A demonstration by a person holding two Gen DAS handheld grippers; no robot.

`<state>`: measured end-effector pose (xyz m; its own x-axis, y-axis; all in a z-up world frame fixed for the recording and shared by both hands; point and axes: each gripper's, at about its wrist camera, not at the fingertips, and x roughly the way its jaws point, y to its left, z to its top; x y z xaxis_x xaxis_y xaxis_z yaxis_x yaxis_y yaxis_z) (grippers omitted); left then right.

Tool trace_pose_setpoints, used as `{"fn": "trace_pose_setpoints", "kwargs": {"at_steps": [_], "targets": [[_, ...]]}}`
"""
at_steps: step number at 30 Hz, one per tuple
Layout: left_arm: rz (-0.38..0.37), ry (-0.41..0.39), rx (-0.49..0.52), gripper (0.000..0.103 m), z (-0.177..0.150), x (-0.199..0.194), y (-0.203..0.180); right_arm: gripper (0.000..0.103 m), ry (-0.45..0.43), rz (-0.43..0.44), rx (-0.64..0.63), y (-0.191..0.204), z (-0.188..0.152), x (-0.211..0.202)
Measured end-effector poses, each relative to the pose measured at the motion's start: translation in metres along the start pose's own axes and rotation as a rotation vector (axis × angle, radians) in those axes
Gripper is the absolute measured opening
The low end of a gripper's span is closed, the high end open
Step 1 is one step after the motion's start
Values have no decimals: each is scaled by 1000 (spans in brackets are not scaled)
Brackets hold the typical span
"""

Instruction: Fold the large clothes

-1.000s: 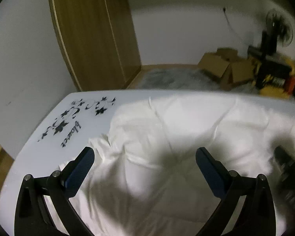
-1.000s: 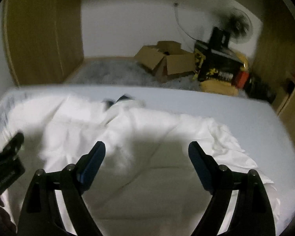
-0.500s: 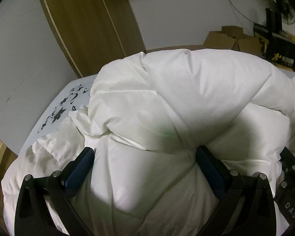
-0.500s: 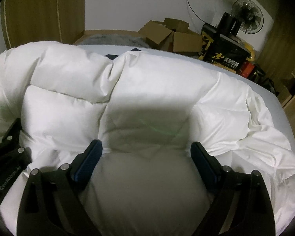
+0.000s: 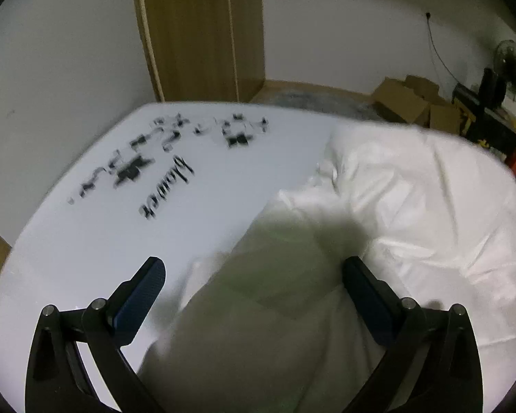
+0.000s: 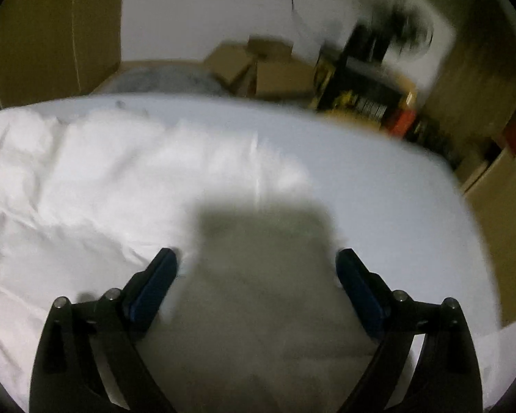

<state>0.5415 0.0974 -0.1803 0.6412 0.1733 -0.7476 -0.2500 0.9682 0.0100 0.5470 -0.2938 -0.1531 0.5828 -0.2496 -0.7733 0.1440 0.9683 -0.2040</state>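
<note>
One white padded garment, two grippers, one printed tabletop.
Garment (image 5: 412,206): puffy, creased, heaped lower right on the tabletop (image 5: 189,213). Left gripper (image 5: 254,282) jaws wide, fabric between, ungripped; right gripper (image 6: 256,275) jaws just widening likewise.

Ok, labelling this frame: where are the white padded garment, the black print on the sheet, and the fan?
white padded garment (image 5: 430,199): left wrist view, bright upper surface.
black print (image 5: 165,186): left wrist view, script word.
fan (image 5: 512,67): left wrist view, grille.
</note>
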Motion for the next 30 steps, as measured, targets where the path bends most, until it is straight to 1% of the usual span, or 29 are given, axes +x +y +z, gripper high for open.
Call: {"fn": "trace_pose_setpoints", "kwargs": {"at_steps": [1, 4, 8, 10, 11, 12, 13, 14, 15, 16, 17, 18, 19, 22, 24, 26, 27, 30], "targets": [[-1, -2, -2, 103, -2, 3, -1, 98, -26, 20, 27, -4, -5, 2], [-17, 16, -13, 103, -5, 13, -1, 99, -43, 47, 51, -7, -11, 7], [-86, 85, -69, 103, -3, 33, 12, 103, -8, 93, 84, -9, -15, 18], [-98, 107, -73, 103, -2, 40, 18, 103, 13, 97, 87, -8, -15, 23], [-104, 136, -75, 103, 1, 39, 21, 103, 19, 92, 82, -7, -13, 24], [-106, 146, -87, 102, 5, 36, 24, 102, 31, 84, 73, -7, -12, 24], [-115, 123, -113, 102, 13, 29, 30, 101, 47, 80, 54, -6, -11, 21], [-123, 74, -137, 102, 21, 18, 35, 100, 55, 74, 48, -8, -6, 16], [-118, 7, -145, 103, 33, 7, 37, 101, 11, 88, 74, -14, 2, 4], [-96, -47, -139, 103, 47, 1, 35, 101, -33, 103, 100, -18, 9, -7], [-79, -63, -126, 103, 60, 2, 30, 101, -69, 117, 125, -23, 20, -15], [-81, -52, -115, 103, 68, 7, 23, 101, -79, 126, 139, -23, 31, -18], [-87, -35, -107, 103, 74, 14, 17, 101, -64, 111, 137, -20, 42, -12], [-63, 22, -52, 103, 74, 44, -7, 101, -6, 66, 110, -7, 56, 18], [-35, 68, -10, 103, 62, 66, -19, 101, 39, 62, 109, -1, 49, 42], [-60, 134, -24, 103, 46, 83, -24, 102, 65, 83, 121, 0, 39, 55], [-66, 140, -36, 103, 43, 84, -25, 102, 74, 98, 131, -1, 35, 60], [-67, 130, -42, 103, 41, 85, -26, 103, 50, 79, 118, 3, 31, 60]]}}
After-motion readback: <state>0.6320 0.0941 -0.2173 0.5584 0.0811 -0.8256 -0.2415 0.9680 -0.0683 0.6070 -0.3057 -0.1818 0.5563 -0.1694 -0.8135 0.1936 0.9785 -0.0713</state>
